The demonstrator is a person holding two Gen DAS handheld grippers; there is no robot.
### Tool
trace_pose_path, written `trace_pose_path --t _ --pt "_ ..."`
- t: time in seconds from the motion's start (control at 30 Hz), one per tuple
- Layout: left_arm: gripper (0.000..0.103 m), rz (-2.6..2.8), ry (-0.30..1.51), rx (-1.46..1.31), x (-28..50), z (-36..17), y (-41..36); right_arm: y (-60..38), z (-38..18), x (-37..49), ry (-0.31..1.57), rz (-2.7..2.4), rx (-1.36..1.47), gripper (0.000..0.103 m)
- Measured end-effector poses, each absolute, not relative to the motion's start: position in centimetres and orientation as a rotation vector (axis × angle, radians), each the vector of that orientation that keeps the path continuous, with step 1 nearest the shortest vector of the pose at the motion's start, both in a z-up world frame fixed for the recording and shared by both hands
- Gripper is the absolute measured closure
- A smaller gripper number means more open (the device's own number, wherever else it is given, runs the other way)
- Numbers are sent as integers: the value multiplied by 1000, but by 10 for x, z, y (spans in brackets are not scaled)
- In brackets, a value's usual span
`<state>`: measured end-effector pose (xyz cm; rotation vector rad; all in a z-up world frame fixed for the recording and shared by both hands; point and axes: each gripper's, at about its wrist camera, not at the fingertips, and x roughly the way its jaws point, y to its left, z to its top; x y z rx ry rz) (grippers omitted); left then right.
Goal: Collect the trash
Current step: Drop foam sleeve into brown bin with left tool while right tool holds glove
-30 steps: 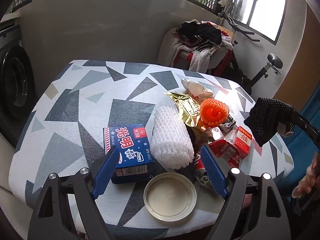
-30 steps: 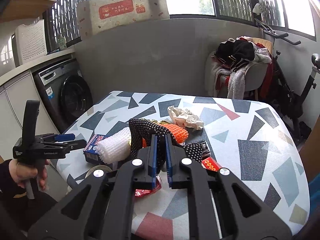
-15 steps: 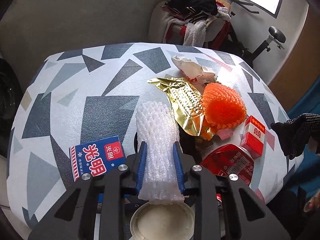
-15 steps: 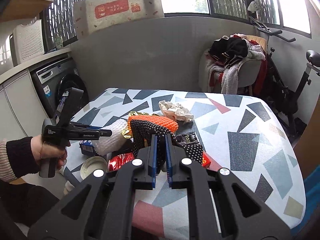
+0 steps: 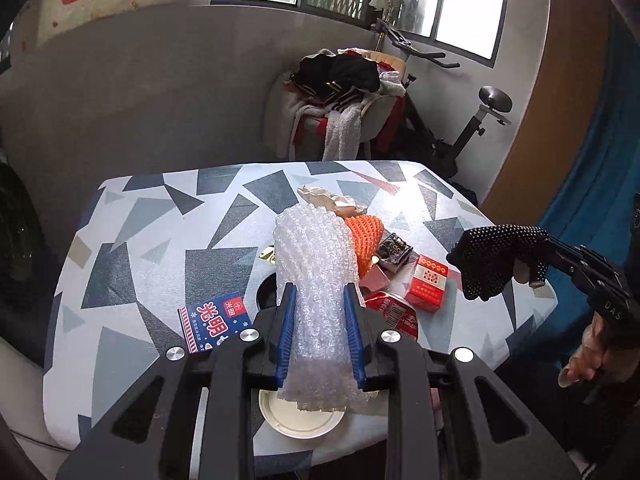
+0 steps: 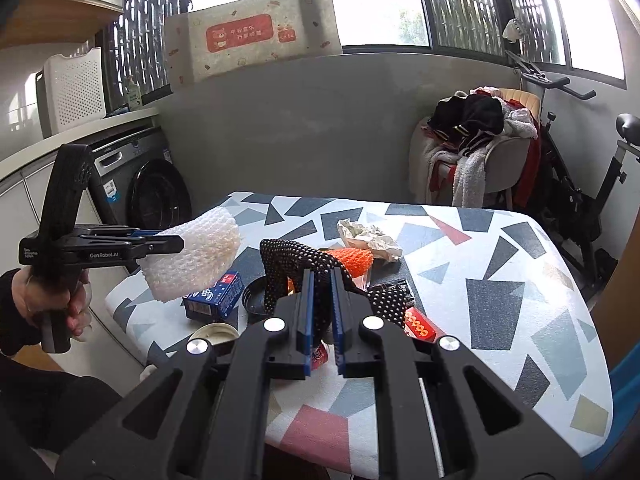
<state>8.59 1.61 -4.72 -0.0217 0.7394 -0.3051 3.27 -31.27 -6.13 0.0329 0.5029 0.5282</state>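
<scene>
My left gripper [image 5: 319,300] is shut on a white foam net sleeve [image 5: 316,276] and holds it lifted above the table's near edge; it also shows in the right wrist view [image 6: 196,258]. My right gripper [image 6: 321,280] is shut on a black dotted glove [image 6: 296,264], held above the table [image 6: 500,280]; the glove also shows in the left wrist view [image 5: 496,258]. On the table lie a blue carton [image 5: 214,320], an orange foam net [image 5: 366,236], a red box [image 5: 428,282], a crushed red can [image 5: 394,312], crumpled paper [image 5: 328,198] and a white lid [image 5: 296,416].
A washing machine [image 6: 152,196] stands left of the table. A chair piled with clothes [image 6: 476,152] and an exercise bike [image 6: 580,184] stand behind it. A grey wall [image 6: 300,128] runs along the back. A black round lid [image 6: 252,292] and a dark wrapper [image 5: 394,248] lie among the trash.
My left gripper closed on the white foam net sleeve and lifted it off the table. My right gripper kept holding the glove and shifted slightly.
</scene>
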Motion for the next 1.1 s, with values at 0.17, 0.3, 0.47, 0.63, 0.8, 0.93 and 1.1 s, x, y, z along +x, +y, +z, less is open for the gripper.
trace_pose_path --t 0.17,0.3,0.47,0.63,0.8,0.93,1.1 --pt "80 -346 713 -31 36 -54 7 -312 -55 17 489 541 26 91" --pt "79 -377 690 -15 -2 -64 0 -310 -53 5 482 548 24 91" --pt "79 -427 704 8 -41 -87 -11 -311 -57 -7 493 557 31 91" --pt "78 -456 765 1 -64 -117 -23 -308 -61 -13 508 566 23 91" --pt "75 -462 818 -23 -72 -137 -32 -305 -63 -15 516 574 14 91" --pt "59 -452 834 -39 -71 -143 -32 -304 -66 -17 525 577 13 91" --pt "25 -415 793 -29 -70 -133 -26 -300 -73 -21 549 588 6 91"
